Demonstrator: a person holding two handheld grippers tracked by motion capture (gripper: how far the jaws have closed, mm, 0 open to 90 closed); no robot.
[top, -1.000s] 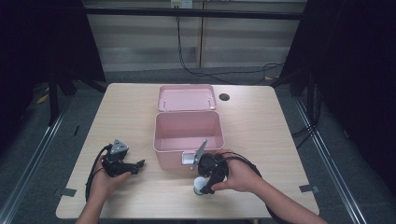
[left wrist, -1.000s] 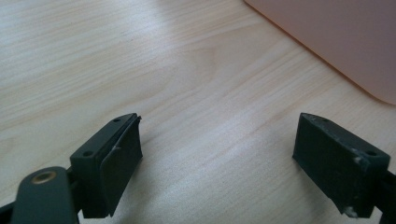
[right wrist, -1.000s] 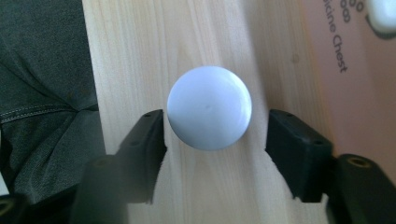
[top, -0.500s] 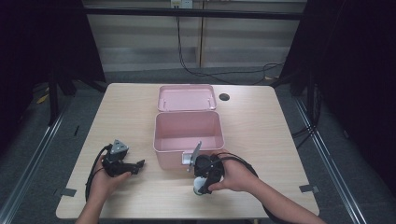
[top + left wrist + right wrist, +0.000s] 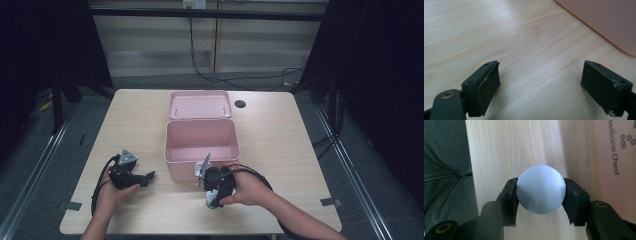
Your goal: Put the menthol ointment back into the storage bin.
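- While the right gripper (image 5: 214, 197) sits near the table's (image 5: 280, 150) front edge at about 6 o'clock from the pink box (image 5: 201, 145), its jaws have just been closing and now pinch a pale blue ball (image 5: 540, 193) between both pads
- From the right gripper view, the ball bulges past the pads over the wood, with the box wall reading "Medicine Chest" at 3 o'clock and dark cloth at 9 o'clock
- Spread wide and holding nothing, the left gripper (image 5: 145, 177) lies low on the table at about 8 o'clock from the box, its tips pointing toward 3 o'clock
- Behind the open box, at 12 o'clock, its lid (image 5: 200, 104) lies back flat
- At 1 o'clock from the box is a small dark hole (image 5: 240, 104) in the tabletop
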